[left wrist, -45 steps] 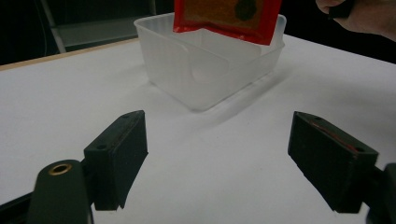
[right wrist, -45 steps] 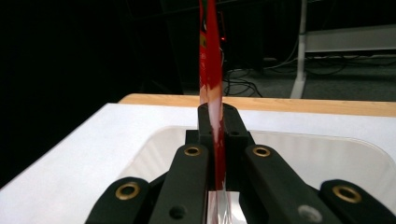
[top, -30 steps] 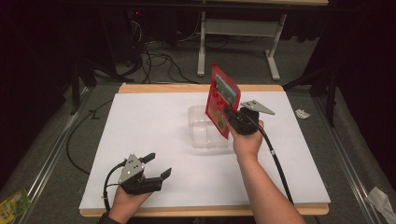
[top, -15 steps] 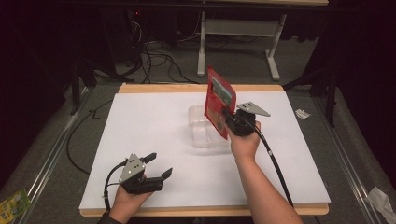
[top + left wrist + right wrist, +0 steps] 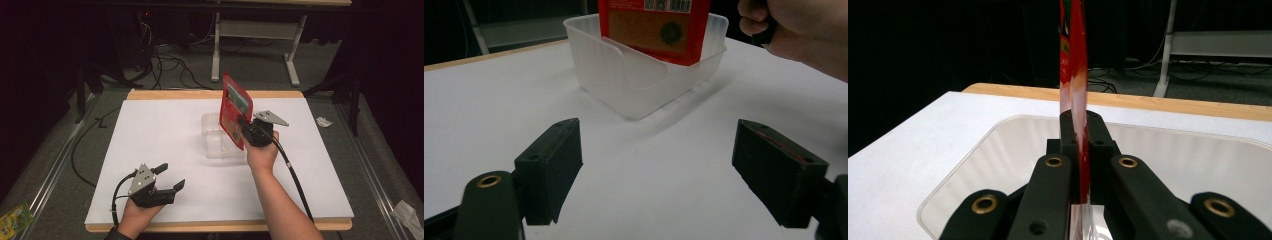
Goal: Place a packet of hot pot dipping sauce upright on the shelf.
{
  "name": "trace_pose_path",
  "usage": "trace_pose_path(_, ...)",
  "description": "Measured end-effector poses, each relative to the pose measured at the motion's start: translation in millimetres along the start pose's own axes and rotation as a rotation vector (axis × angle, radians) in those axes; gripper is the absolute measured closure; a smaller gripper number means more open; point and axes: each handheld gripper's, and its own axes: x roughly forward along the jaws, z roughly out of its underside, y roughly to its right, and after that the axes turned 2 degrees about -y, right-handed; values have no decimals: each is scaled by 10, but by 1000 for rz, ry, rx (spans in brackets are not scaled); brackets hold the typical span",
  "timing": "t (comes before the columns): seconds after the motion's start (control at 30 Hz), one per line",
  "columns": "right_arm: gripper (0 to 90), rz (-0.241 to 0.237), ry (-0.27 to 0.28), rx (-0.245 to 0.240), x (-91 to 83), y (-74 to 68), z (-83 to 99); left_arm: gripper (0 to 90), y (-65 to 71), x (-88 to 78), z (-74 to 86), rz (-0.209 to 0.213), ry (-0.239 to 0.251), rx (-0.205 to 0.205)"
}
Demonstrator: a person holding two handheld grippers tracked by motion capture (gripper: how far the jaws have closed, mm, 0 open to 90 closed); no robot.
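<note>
A flat red packet [image 5: 234,111] stands on edge, held upright over a clear plastic tub [image 5: 215,145] in the middle of the white table [image 5: 150,130]. My right gripper [image 5: 246,126] is shut on the packet's right side; in the right gripper view the thin red packet [image 5: 1074,75] rises between the closed jaws above the tub [image 5: 973,165]. In the left gripper view the packet's [image 5: 654,27] lower edge dips into the tub [image 5: 634,80]. My left gripper [image 5: 169,177] rests near the table's front left edge, open, with nothing between its fingers [image 5: 551,167].
A cable trails from the right gripper along the forearm [image 5: 290,165]. Wooden table edges show at back and front. A small scrap [image 5: 324,121] lies on the floor to the right, and a table frame [image 5: 255,45] stands behind.
The red packet and my right gripper have shifted slightly left and down toward the tub. The left gripper has stayed in place.
</note>
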Motion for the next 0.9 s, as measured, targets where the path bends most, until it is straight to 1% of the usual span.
trace_pose_path(0.1,900,1,0,-5,-6,3,2,208,5,-7,-2,4,2,5)
trace_pose_path(0.2,900,2,2,-6,-10,-1,14,207,-3,-7,-2,5,5,2)
trace_pose_path(0.27,900,6,2,6,-14,0,19,207,-13,-7,2,5,7,-5)
trace_pose_path(0.37,900,8,-2,2,-18,1,10,208,-12,0,-1,7,7,-4)
trace_pose_path(0.4,900,10,-6,-11,-16,-4,8,208,-12,5,-5,8,10,-4)
trace_pose_path(0.47,900,11,-11,-13,-13,-4,11,208,-13,14,-7,10,9,-8)
trace_pose_path(0.57,900,14,-27,-10,13,16,67,207,-2,23,2,11,4,1)
trace_pose_path(0.6,900,10,-24,-10,24,25,91,207,-2,21,-1,12,4,2)
trace_pose_path(0.63,900,9,-23,-6,31,30,107,208,-4,18,-5,11,9,-2)
trace_pose_path(0.7,900,7,-45,-1,69,39,145,208,-13,18,2,10,10,-20)
trace_pose_path(0.73,900,9,-37,-10,74,35,168,208,-14,16,6,12,3,-18)
trace_pose_path(0.8,900,6,-29,4,73,35,181,208,-5,18,13,9,-2,-7)
trace_pose_path(0.9,897,5,-24,-1,71,21,200,208,-10,26,7,8,2,-17)
